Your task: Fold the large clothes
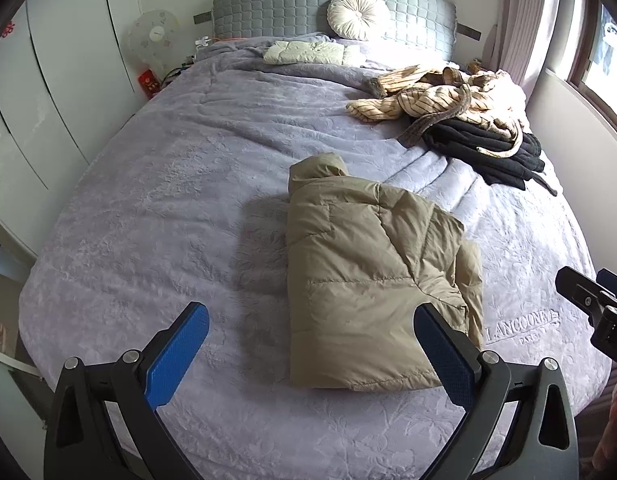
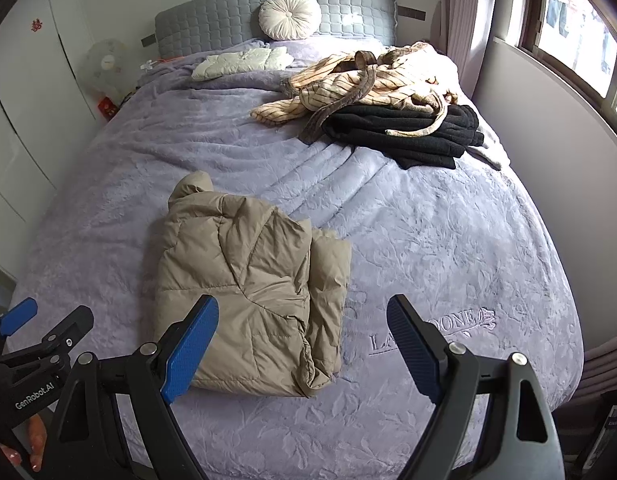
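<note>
"LANCOONE" was stitched into the lilac bedspread, partly hidden behind the right gripper; "GenRobot.AI" marked the left gripper. Both stood wide and empty above the folded khaki puffer jacket, mid-bed

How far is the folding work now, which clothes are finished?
Done: the tan puffer jacket lies folded on the bed. In hand: nothing; the left gripper and the right gripper are open. Left: the striped robe heaped on dark clothes.
</note>
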